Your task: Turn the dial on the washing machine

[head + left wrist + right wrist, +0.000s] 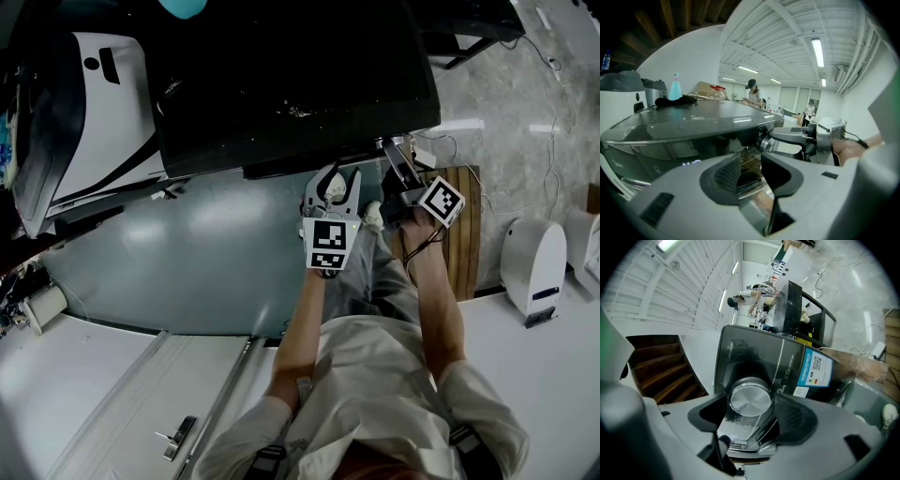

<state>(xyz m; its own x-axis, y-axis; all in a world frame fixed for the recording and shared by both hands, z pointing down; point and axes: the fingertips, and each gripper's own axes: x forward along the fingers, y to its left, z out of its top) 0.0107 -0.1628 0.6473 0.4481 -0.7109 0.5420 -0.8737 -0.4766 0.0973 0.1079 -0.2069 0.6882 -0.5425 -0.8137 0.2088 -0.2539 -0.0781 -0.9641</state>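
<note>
With the right gripper's (751,414) jaws apart around the dial (750,398), centre frame, close evenly on its rim, then roll steadily.

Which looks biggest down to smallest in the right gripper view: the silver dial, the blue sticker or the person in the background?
Largest, about alike: silver dial, nearer the camera, and blue sticker.
Smallest: person in the background, far off.

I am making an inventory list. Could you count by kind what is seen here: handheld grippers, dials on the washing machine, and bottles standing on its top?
Grey two-jaw handheld grippers: 2 (left gripper, right gripper)
Round silver metal dial: 1
Light blue plastic bottle: 1
Total: 4
</note>
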